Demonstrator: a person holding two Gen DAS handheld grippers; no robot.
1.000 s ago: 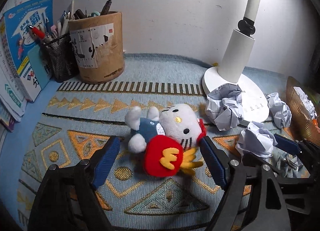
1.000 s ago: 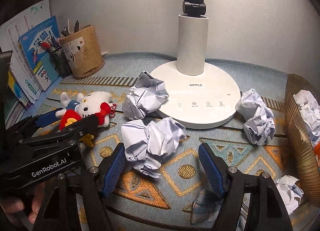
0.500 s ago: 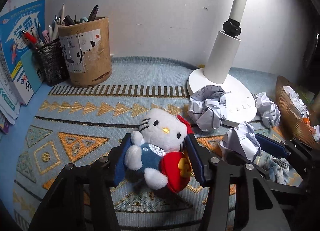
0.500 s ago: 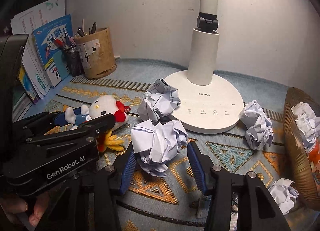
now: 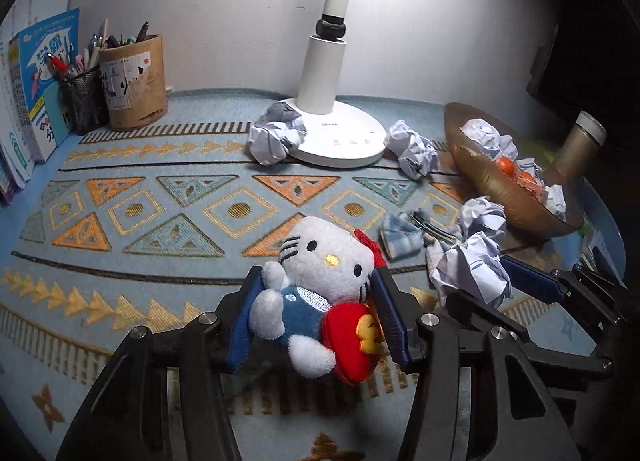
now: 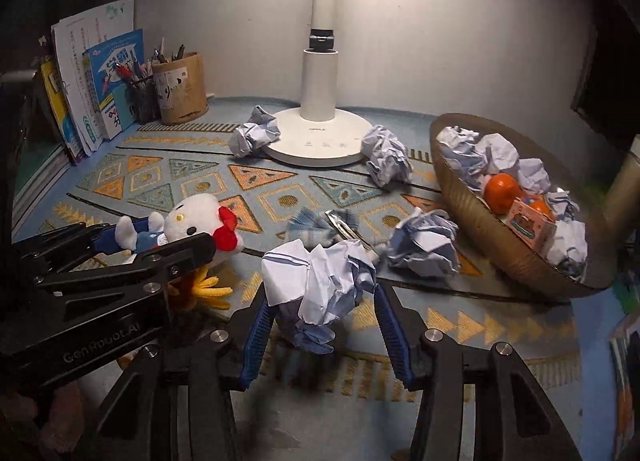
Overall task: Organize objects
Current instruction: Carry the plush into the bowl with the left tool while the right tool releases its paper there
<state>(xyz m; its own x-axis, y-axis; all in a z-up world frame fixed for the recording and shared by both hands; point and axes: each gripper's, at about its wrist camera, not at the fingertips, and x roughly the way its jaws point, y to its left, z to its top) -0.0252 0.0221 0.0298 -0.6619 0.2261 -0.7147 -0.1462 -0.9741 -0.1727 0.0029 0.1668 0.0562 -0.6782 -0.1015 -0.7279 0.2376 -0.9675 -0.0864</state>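
Observation:
My left gripper (image 5: 316, 313) is shut on a white cat plush toy (image 5: 320, 265) with a blue outfit and red pouch, held above the patterned mat. The toy also shows in the right wrist view (image 6: 188, 221). My right gripper (image 6: 320, 321) is shut on a crumpled paper ball (image 6: 320, 285), lifted off the mat; that ball shows in the left wrist view (image 5: 472, 273). A brown bowl (image 6: 480, 213) at the right holds paper balls and oranges.
A white desk lamp (image 5: 336, 133) stands at the back with paper balls (image 5: 276, 137) (image 5: 412, 149) beside its base. Another ball (image 6: 424, 245) and a checked cloth with clips (image 6: 320, 221) lie mid-mat. Pen holders (image 5: 132, 85) and books (image 5: 36, 85) stand at the back left.
Both grippers closed on their objects, the left on the plush toy and the right on the paper ball, then lifted and pulled back from the lamp.

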